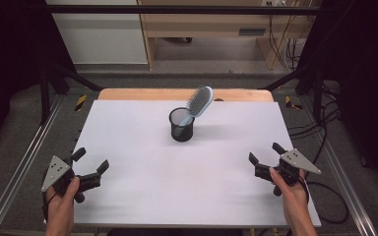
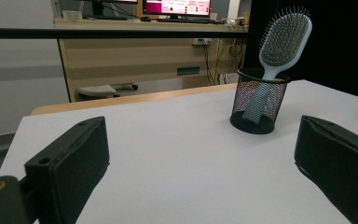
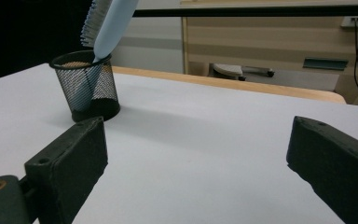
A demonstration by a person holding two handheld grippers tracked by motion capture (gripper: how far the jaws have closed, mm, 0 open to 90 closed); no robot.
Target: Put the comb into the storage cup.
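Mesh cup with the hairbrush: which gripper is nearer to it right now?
Right, though only slightly. The right gripper sits toward the table's near right edge; the left gripper sits toward the near left edge. Both are open and well apart from the mesh cup holding the hairbrush.

A mesh cup (image 1: 181, 125) stands on the table (image 1: 142, 191), near its middle and toward the far edge. A hairbrush (image 1: 198, 102) stands in the cup handle-down, its head leaning up and to the right over the rim. The left gripper (image 1: 91, 163) sits at the near left of the table, the right gripper (image 1: 265, 156) at the near right, both well apart from the cup.
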